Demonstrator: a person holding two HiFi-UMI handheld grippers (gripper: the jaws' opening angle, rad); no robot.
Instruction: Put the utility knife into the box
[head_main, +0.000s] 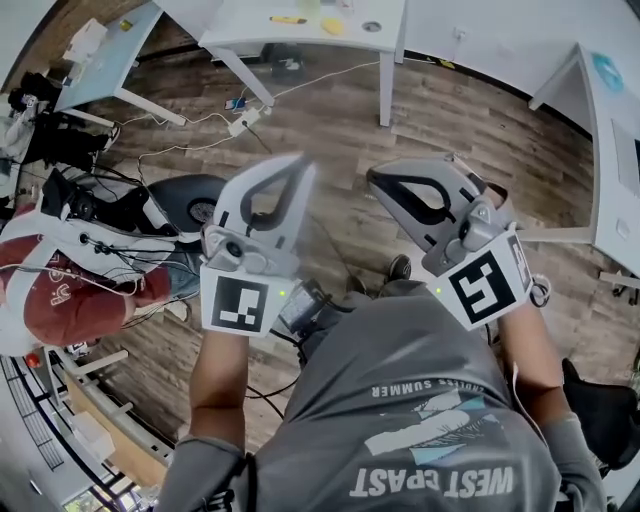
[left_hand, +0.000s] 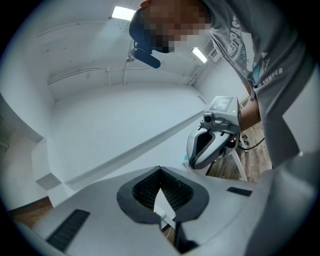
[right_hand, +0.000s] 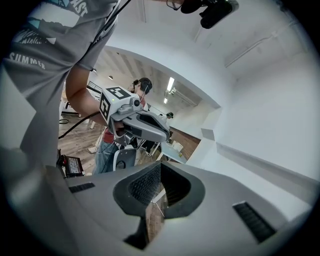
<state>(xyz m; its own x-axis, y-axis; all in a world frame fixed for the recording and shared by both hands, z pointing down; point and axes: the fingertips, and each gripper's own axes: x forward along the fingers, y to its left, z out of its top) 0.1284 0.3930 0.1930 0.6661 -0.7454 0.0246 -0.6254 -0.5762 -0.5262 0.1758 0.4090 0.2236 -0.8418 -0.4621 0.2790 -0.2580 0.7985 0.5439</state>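
Yellow utility knife (head_main: 288, 19) on white table (head_main: 250, 28)

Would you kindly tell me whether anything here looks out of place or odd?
Nothing is damaged or spilled. Loose cables and a power strip trail across the wooden floor, a possible trip hazard. The left gripper and right gripper are shut, holding nothing.

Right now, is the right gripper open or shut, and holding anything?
Shut, and empty. In its own view the right gripper has both jaws touching at the tips, with nothing between them.
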